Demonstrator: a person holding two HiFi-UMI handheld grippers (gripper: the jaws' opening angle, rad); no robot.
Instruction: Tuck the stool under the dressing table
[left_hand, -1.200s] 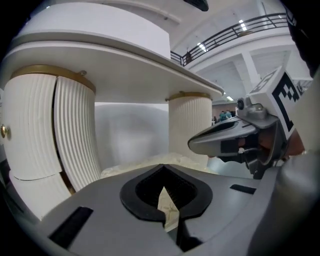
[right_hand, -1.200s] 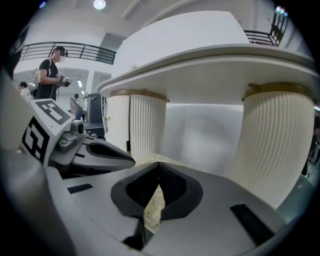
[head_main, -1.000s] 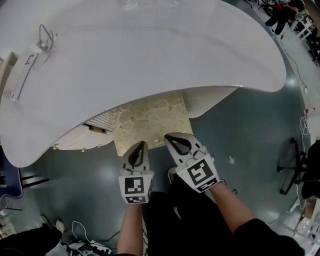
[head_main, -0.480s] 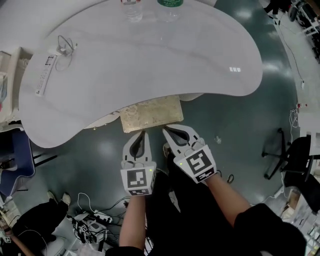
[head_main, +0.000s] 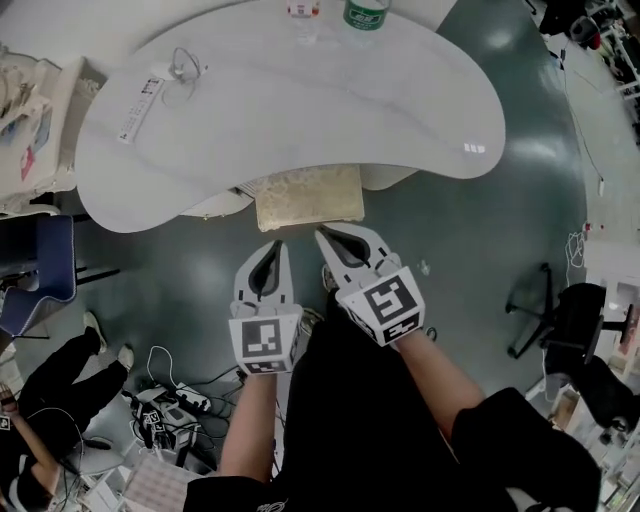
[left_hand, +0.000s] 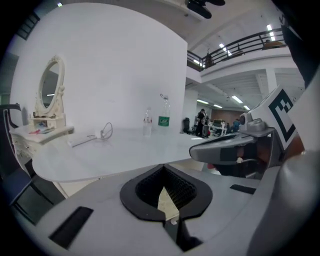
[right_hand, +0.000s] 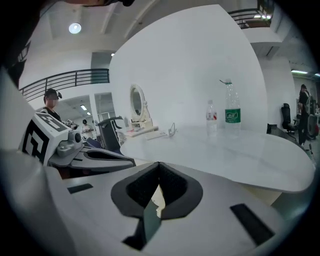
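The stool (head_main: 308, 195), with a gold patterned cushion, stands on the floor with its far part under the white curved dressing table (head_main: 420, 120). In the head view my left gripper (head_main: 278, 244) and right gripper (head_main: 322, 236) hang side by side in the air, above and on the near side of the stool, apart from it. Both are shut with nothing between the jaws. In the left gripper view the left gripper (left_hand: 163, 170) points over the tabletop (left_hand: 125, 150). In the right gripper view the right gripper (right_hand: 158, 165) does the same over the tabletop (right_hand: 225, 150).
On the table stand two bottles (head_main: 365, 12) (head_main: 303, 10), a white strip (head_main: 140, 95) and a cable (head_main: 185, 65). A side cabinet (head_main: 30, 110) with an oval mirror (left_hand: 48, 90) is at the left. A blue chair (head_main: 35, 275), floor cables (head_main: 170, 405) and a black chair base (head_main: 545, 300) are around.
Both shut grippers have risen from just beside the stool's near edge. The head view has lifted too, so the table and stool look smaller. The stool stays where it was.
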